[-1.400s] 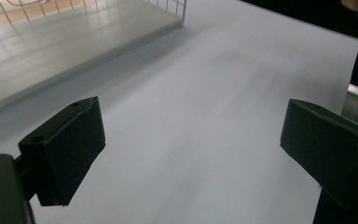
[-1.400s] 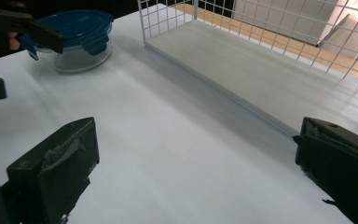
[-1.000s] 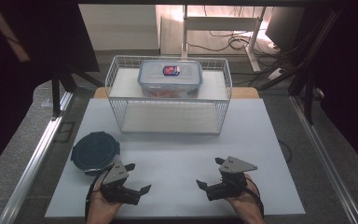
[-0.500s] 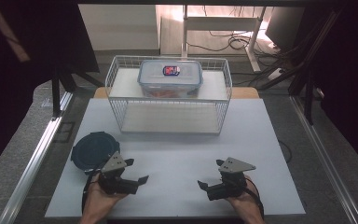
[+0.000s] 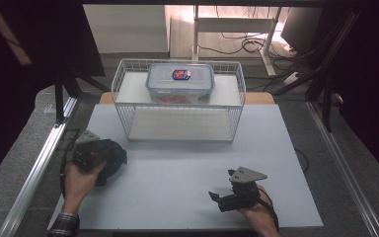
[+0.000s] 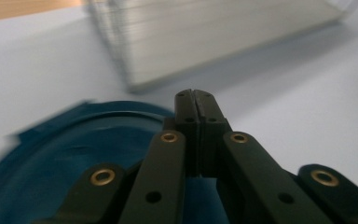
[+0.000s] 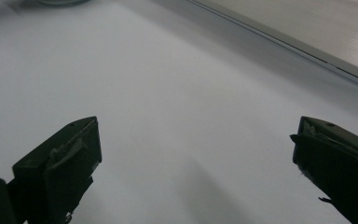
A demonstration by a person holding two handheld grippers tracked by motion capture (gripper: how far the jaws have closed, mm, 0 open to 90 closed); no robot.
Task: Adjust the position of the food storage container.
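In the high view a dark blue round plate (image 5: 118, 159) lies at the left of the white mat (image 5: 177, 173). My left gripper (image 5: 107, 154) is over that plate, held by a hand at the mat's left edge. The left gripper view shows its jaws pressed flat together above the plate (image 6: 65, 154), the left gripper (image 6: 196, 95) shut with nothing visible between them; they have just been closing. My right gripper (image 5: 217, 200) rests low near the mat's front right, pointing left. It (image 7: 196, 158) stands wide open over bare mat.
A white wire rack (image 5: 180, 118) stands at the back middle of the mat, with a clear lidded food box (image 5: 180, 81) on its top shelf. The rack (image 6: 205, 37) is ahead of the left gripper. Its base edge (image 7: 307, 32) lies ahead of the right gripper. Metal rails flank the table.
My left hand has swung left and away from me, onto the blue plate, and its jaws have closed from open to shut. The right gripper has stayed in place.
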